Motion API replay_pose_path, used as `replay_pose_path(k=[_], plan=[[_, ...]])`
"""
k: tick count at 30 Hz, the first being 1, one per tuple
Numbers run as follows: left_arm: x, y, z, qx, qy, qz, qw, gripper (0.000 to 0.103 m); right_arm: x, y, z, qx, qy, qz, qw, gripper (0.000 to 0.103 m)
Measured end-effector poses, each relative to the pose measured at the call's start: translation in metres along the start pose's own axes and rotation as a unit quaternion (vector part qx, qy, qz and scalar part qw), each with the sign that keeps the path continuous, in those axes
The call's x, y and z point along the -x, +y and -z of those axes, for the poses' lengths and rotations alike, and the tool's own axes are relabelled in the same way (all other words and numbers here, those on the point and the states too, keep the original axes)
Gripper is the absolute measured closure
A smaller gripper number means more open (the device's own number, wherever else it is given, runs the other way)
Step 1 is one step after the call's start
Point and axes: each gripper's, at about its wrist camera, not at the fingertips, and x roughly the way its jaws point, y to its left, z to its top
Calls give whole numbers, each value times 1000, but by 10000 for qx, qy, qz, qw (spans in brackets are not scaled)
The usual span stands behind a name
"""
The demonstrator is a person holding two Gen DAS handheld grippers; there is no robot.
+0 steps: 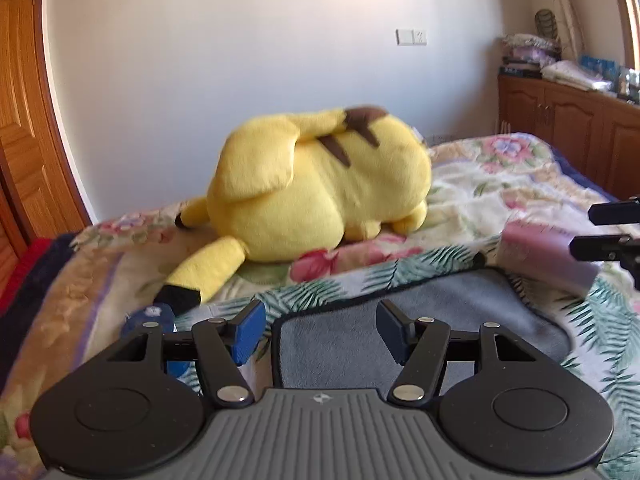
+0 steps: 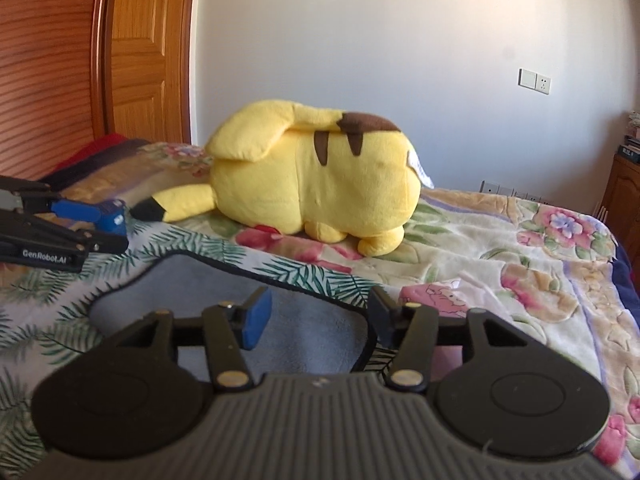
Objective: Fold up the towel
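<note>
The towel lies flat on the bed. It has a palm-leaf border (image 1: 360,276) and a grey plush centre (image 1: 460,312) with a dark edge; it also shows in the right wrist view (image 2: 224,288). My left gripper (image 1: 320,332) is open and empty, low over the towel's left part. My right gripper (image 2: 316,320) is open and empty over the towel's right part. The right gripper's fingers (image 1: 608,236) show at the right edge of the left wrist view. The left gripper (image 2: 92,224) shows at the left edge of the right wrist view.
A large yellow plush toy (image 1: 320,184) lies on the floral bedspread (image 1: 500,176) just beyond the towel. A pink item (image 1: 540,252) and a small blue item (image 1: 148,316) lie at the towel's corners. A wooden door (image 2: 136,52) and a cabinet (image 1: 568,120) flank the bed.
</note>
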Motion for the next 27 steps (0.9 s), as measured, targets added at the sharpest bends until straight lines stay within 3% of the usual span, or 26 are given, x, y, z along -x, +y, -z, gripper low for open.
replay_pose_path(k=[13,18,22,27], plan=[[95,-19,-45,-36,-501,155,9986,47,71,9,-33,-90,-398,74,9991,35],[128,-26,-50,-40,-647,162,9978,29,92,12,-31,-227,-453,75,9987,20],[150,-29,-51,-24,-735,68,9973,16,107,16,-27,-281,-493,106,9983,1],[173,-29,-49,98,-775,97,9969,16,117,20,-24,-354,-455,124,9983,0]])
